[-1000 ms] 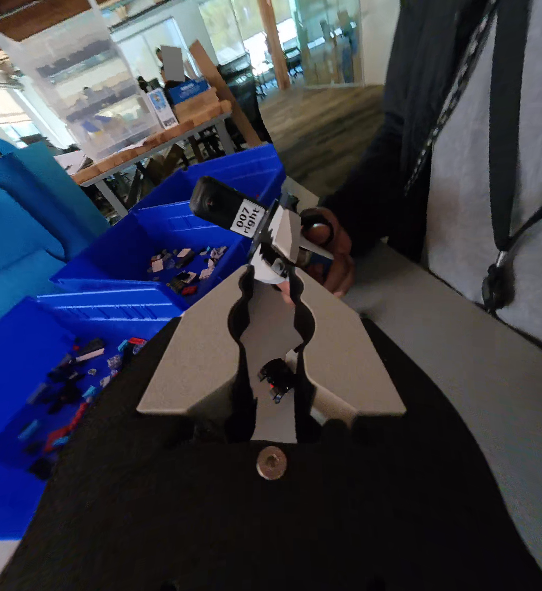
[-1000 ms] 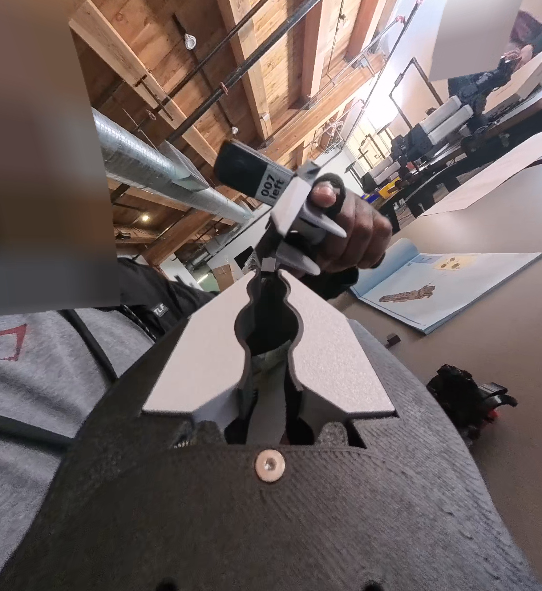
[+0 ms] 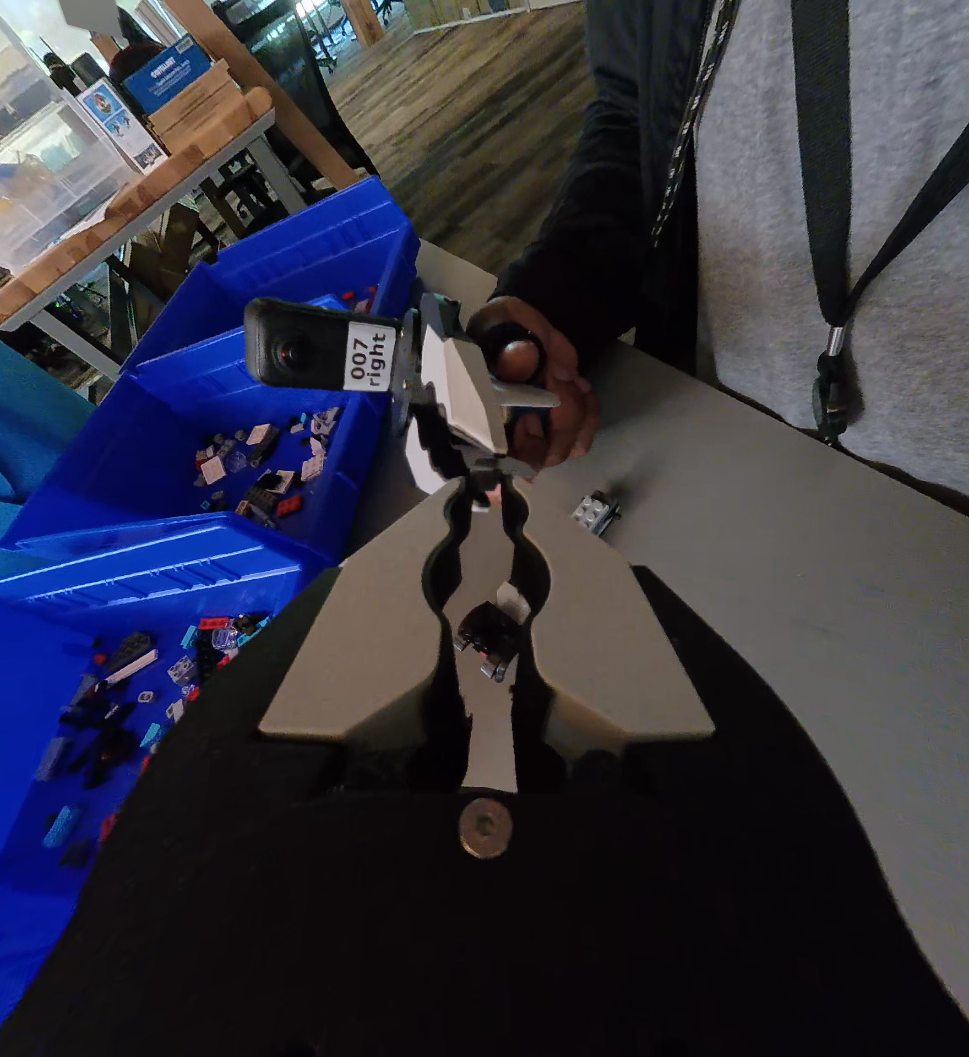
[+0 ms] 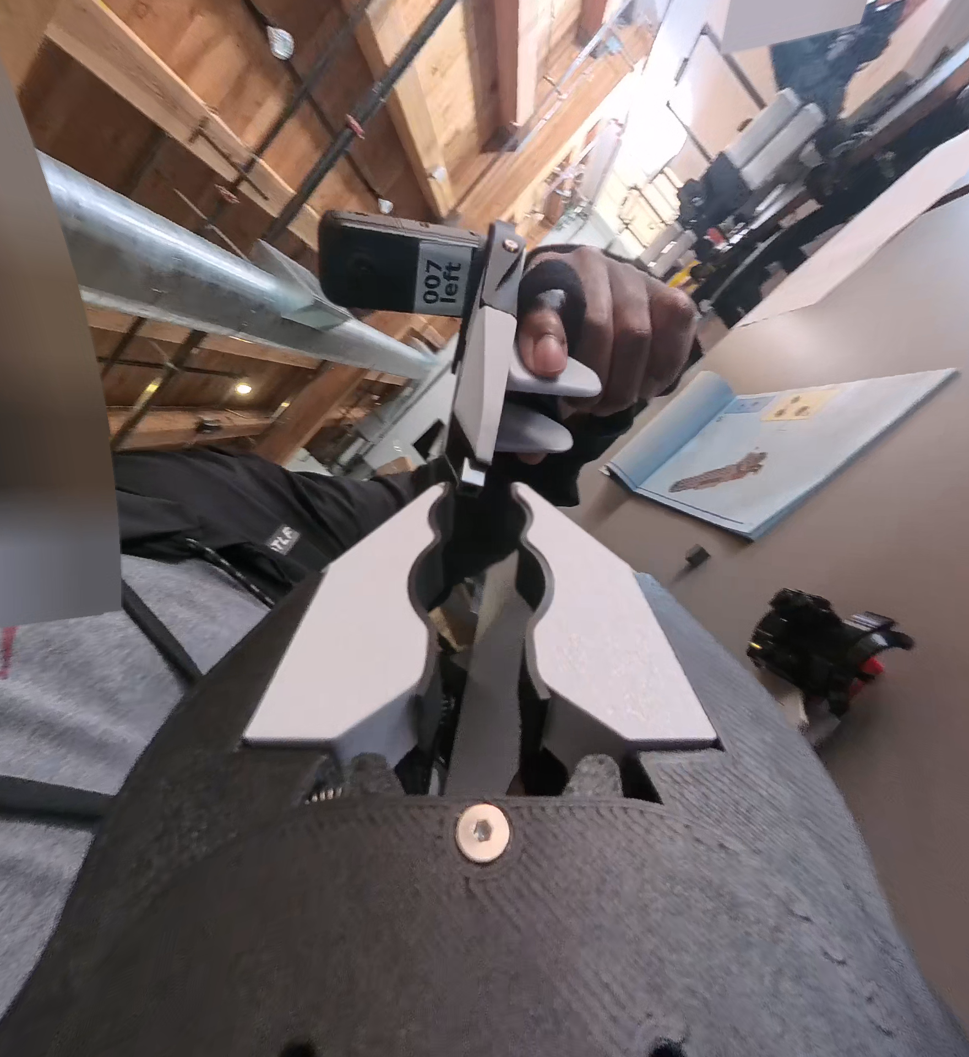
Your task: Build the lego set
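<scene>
Bringing both grippers tip to tip above the tabletop (image 3: 785,572); since a second ago we've closed in. Left gripper (image 3: 485,503) and right gripper (image 4: 473,492): jaws narrow, contents unclear. Black lego build (image 4: 814,646) sits idle, so no mating yet.

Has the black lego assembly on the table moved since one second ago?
No. The black lego assembly keeps its place just below the open booklet.

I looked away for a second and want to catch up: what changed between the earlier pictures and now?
Both claws turned slightly, so a small grey lego piece on the table came into the left wrist view. Unchanged: left claw and right claw meet tip to tip, the black lego assembly lies on the table, instruction booklet open.
</scene>
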### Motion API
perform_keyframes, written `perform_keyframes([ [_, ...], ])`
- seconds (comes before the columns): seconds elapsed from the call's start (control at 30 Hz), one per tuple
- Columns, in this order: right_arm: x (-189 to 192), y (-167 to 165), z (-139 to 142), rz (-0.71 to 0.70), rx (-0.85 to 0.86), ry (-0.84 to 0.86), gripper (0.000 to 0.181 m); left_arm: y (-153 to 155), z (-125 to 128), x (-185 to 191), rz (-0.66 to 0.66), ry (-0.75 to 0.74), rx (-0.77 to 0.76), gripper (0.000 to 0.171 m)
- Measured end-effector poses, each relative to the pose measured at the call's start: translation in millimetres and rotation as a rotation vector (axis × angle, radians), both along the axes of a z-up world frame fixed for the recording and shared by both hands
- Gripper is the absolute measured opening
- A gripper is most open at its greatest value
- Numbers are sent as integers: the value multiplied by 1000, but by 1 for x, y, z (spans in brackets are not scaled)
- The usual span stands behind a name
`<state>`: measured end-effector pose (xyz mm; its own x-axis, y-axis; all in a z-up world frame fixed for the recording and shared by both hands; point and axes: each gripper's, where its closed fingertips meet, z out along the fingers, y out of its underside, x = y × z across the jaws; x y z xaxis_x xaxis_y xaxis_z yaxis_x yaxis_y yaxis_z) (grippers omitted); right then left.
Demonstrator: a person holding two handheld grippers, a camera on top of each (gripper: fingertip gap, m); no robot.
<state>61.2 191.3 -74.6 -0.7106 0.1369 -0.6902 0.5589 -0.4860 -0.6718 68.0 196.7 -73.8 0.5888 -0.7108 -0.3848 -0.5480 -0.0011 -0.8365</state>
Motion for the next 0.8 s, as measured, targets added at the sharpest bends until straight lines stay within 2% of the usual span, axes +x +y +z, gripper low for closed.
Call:
perform_keyframes([
  [0.07,0,5,-3,-25,39,-10,31,1,-1,-3,12,2,-4,9],
  [0.13,-3,12,-14,-84,131,-38,35,2,-4,-8,36,15,-18,9],
  [0.3,-3,31,-76,-283,615,-176,52,3,-22,-20,79,96,-94,9],
  [0.4,0,36,-96,-381,829,-217,61,5,-36,-26,94,171,-142,9],
  [0.6,2,26,-120,-452,1085,-221,75,8,-60,-34,105,299,-219,9],
  [0.73,-1,25,-128,-475,1216,-193,73,9,-66,-39,119,343,-252,9],
  [0.8,0,24,-131,-475,1265,-178,66,8,-67,-40,126,354,-263,9],
])
